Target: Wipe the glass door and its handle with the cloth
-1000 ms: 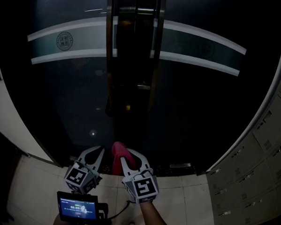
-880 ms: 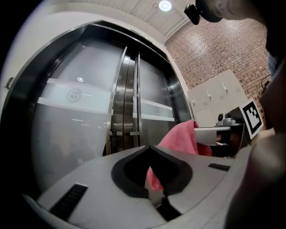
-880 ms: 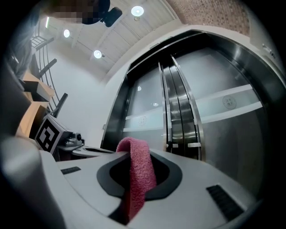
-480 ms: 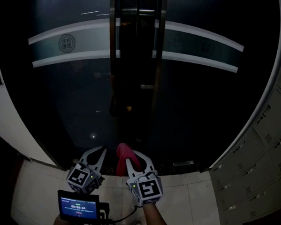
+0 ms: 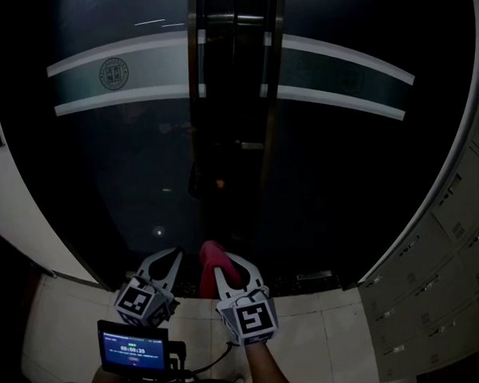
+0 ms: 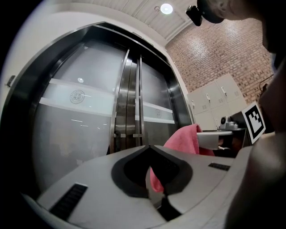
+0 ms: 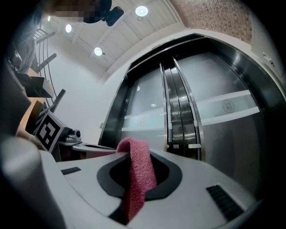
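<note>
Shifted since a second ago: both grippers sit a little further right in the head view, the cloth with them; nothing else differs.

- Glass door (image 5: 128, 173) – dark double leaves, crossed by a pale frosted band (image 5: 150, 70) bearing a round emblem.
- Handle (image 5: 200, 64) – paired upright steel bars at the seam where the leaves meet; the landmark for the entries below.
- Right gripper (image 5: 223, 266) – low, below the handle and short of the glass. Jaws pinched on the cloth, no gap visible beside it in the right gripper view.
- Cloth (image 5: 210, 257) – pink terry, a fold standing up out of the right jaws and pointing toward the handle; not touching door or handle.
- Left gripper (image 5: 172, 255) – just beside the right one, on the side left of the handle. Jaws brought together at the tips, nothing between them – the pink seen past them belongs to the neighbouring gripper.
- Lockers (image 5: 435, 277) – grey bank, well right of the handle.
- Small screen (image 5: 131, 351) – lit, beneath the left gripper.
</note>
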`<control>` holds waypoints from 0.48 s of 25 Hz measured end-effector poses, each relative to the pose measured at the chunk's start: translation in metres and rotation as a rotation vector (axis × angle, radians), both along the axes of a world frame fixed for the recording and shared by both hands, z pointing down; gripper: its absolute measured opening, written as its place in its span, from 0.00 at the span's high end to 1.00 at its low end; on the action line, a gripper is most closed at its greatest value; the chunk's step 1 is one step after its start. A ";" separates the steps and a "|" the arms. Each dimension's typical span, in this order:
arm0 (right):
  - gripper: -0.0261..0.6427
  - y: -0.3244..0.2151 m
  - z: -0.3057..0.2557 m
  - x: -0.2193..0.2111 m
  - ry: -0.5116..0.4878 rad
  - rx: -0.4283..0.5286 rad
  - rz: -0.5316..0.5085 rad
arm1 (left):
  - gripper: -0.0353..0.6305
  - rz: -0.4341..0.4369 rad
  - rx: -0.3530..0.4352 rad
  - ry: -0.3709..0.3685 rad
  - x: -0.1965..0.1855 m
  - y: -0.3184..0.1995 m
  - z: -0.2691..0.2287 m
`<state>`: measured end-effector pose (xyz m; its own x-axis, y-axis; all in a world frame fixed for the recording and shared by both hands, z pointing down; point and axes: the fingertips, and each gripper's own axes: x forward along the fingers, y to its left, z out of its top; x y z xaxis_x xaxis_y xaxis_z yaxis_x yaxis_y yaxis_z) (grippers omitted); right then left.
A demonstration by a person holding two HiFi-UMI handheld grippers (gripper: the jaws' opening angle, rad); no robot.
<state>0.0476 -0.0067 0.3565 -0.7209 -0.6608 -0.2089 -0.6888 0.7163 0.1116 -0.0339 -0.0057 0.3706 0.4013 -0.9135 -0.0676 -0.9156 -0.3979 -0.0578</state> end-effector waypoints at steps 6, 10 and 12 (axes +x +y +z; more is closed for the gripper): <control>0.92 0.005 -0.001 -0.005 0.017 -0.039 -0.007 | 0.93 0.007 0.000 0.008 -0.001 0.000 0.001; 0.92 0.005 -0.003 -0.007 0.018 -0.034 -0.011 | 0.93 0.010 0.008 0.009 -0.001 0.000 -0.001; 0.92 0.006 -0.003 -0.007 0.020 -0.035 -0.013 | 0.93 0.010 0.007 0.011 -0.001 0.001 0.000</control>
